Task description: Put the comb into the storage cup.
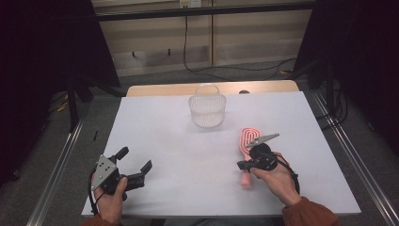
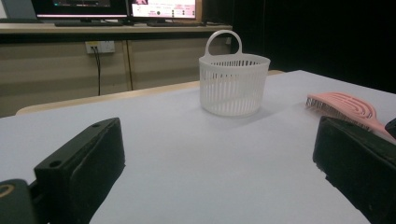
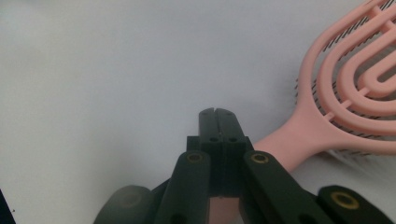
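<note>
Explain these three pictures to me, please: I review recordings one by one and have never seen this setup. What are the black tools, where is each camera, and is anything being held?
No robot here: a person holds a two-jaw tool in each hand. The high view looks down on a white table. The other two cameras ride on the tools and look along their black jaws.

On the table stand a white slotted basket with a loop handle, upright at the far middle, and a pink hairbrush lying flat to the person's right.

The left gripper is open over bare table, holding nothing; its own view shows the jaws wide apart, the basket ahead. The right gripper has its jaws pressed together above the brush's handle, with nothing visible between the tips. Whether it touches the handle, I cannot tell.
</note>
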`<state>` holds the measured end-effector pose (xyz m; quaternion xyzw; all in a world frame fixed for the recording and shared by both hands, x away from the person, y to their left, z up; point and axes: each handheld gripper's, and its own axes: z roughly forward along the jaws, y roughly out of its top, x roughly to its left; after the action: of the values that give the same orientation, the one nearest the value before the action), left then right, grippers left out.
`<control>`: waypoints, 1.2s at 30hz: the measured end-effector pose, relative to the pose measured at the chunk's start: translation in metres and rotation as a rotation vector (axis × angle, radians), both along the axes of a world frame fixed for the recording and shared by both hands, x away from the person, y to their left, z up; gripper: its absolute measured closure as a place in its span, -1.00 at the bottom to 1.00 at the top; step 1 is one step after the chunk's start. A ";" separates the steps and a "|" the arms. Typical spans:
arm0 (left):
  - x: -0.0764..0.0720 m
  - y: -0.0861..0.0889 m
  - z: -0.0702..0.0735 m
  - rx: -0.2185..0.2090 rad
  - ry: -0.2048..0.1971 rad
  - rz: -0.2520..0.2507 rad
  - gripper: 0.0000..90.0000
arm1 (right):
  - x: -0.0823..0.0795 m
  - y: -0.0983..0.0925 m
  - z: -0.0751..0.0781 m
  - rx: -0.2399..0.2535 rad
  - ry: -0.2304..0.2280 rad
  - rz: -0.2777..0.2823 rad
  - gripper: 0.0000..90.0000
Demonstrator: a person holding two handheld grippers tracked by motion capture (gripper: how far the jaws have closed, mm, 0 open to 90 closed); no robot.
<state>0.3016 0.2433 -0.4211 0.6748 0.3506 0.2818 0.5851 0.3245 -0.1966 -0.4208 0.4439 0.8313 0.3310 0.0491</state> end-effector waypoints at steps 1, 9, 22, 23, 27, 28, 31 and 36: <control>0.000 0.000 0.000 0.001 0.000 0.000 -0.95 | 0.000 0.000 0.000 -0.003 0.003 0.002 1.00; -0.001 0.000 0.000 -0.009 0.002 0.003 -0.95 | -0.001 -0.002 -0.002 -0.010 0.023 0.002 1.00; -0.001 0.000 0.000 -0.003 0.003 0.009 -0.95 | -0.003 -0.009 -0.003 -0.015 0.036 -0.004 1.00; -0.001 0.000 0.000 -0.005 0.003 0.009 -0.95 | -0.003 -0.009 -0.003 -0.015 0.036 -0.004 1.00; -0.001 0.001 0.000 -0.002 0.001 0.010 -0.95 | -0.004 -0.012 -0.003 -0.028 0.036 -0.006 1.00; -0.001 0.001 0.000 0.000 0.001 0.010 -0.95 | -0.004 -0.013 -0.003 -0.028 0.036 -0.004 1.00; -0.001 0.001 0.000 -0.005 0.001 0.006 -0.95 | -0.004 -0.014 -0.003 -0.026 0.039 -0.009 1.00; -0.001 0.001 0.000 -0.004 0.002 0.005 -0.95 | -0.005 -0.019 -0.002 -0.026 0.031 -0.019 1.00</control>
<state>0.3009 0.2444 -0.4207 0.6733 0.3532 0.2818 0.5853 0.3195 -0.2155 -0.4233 0.4564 0.8318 0.3127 0.0450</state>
